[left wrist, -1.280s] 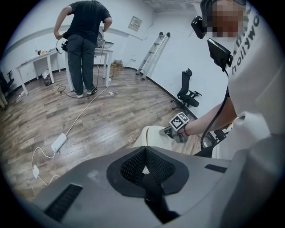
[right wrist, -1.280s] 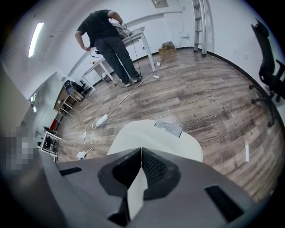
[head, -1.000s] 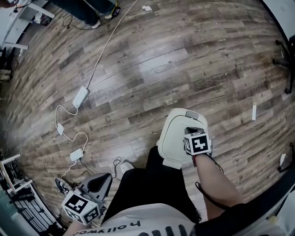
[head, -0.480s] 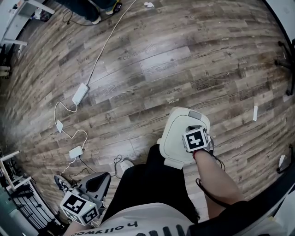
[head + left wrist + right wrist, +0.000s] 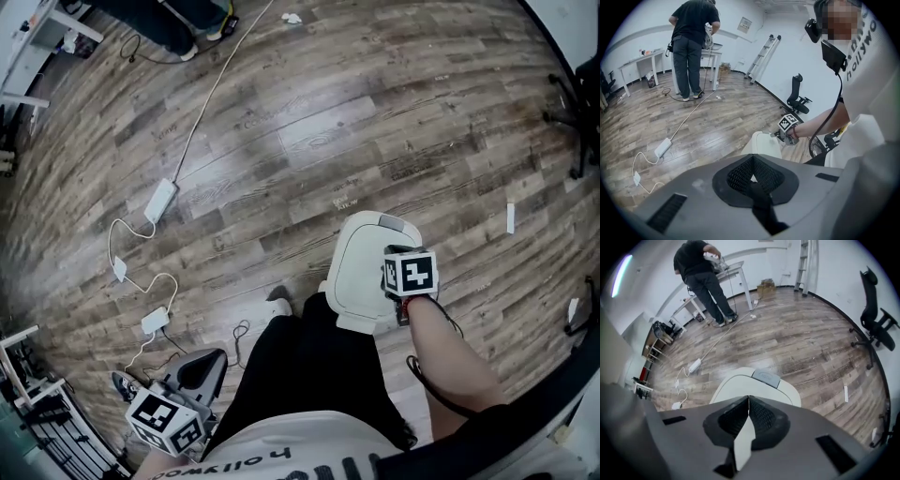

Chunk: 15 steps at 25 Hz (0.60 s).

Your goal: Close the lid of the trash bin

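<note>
The cream trash bin (image 5: 359,267) stands on the wood floor with its lid (image 5: 740,383) lying flat and shut. A grey button (image 5: 765,377) sits at the lid's far end. My right gripper (image 5: 397,263) is over the lid's right side, its marker cube on top. Its jaws meet at the tips (image 5: 749,398) just above the lid, with nothing held. I cannot tell whether they touch it. My left gripper (image 5: 208,361) hangs low at the left by the person's leg, well away from the bin (image 5: 761,145). Its jaws are together and hold nothing.
A white cable with adapter blocks (image 5: 161,199) snakes over the floor left of the bin. A person (image 5: 693,44) stands at a white table (image 5: 644,58) at the far side. An office chair (image 5: 876,319) and a ladder (image 5: 761,56) stand near the wall.
My right gripper has shifted a little toward the lid's far right side. The person's foot has stepped forward beside the bin. The left gripper has hardly moved.
</note>
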Tool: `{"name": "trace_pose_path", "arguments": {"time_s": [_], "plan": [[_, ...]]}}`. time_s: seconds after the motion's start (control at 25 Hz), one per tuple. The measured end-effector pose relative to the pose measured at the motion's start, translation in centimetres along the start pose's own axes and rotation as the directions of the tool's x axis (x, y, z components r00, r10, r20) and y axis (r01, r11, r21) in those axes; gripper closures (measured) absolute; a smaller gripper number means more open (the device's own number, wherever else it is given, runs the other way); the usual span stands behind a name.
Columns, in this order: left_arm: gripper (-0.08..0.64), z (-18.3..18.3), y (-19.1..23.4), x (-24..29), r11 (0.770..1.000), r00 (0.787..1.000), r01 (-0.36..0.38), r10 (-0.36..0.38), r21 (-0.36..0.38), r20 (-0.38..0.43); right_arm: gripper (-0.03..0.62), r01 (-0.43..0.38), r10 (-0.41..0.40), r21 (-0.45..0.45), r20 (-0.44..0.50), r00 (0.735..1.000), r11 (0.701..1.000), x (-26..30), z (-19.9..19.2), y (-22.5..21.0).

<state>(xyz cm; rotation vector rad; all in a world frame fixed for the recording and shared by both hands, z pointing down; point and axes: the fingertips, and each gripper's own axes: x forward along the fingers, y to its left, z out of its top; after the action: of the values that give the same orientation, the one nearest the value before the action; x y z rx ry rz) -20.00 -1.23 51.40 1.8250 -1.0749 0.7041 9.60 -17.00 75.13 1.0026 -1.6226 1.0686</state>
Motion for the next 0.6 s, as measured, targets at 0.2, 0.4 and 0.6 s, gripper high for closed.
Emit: {"name": "trace_pose_path", "arguments": {"time_s": [0.2,0.4,0.6], "plan": [[0.553,0.9,-0.7,0.9,0.987,0.989,0.148,-0.148,0.058,-0.013,0.581,-0.005,-0.018,0.132,0.176,0.984,0.991,-7.4,1.1,-1.0],[0.553,5.7,-3.8,2.7,0.92,0.956,0.268,-0.29,0.286,0.037,0.581,-0.001,-0.076,0.243,0.307,0.949,0.97,-17.4,0.3,-1.0],[0.554,13.8,-10.6,1.5,0.821,0.841,0.44,-0.519,0.365,0.152,0.581,-0.131,-0.087,0.294,0.625,0.776,0.947,-29.3,1.5,2.2]]}}
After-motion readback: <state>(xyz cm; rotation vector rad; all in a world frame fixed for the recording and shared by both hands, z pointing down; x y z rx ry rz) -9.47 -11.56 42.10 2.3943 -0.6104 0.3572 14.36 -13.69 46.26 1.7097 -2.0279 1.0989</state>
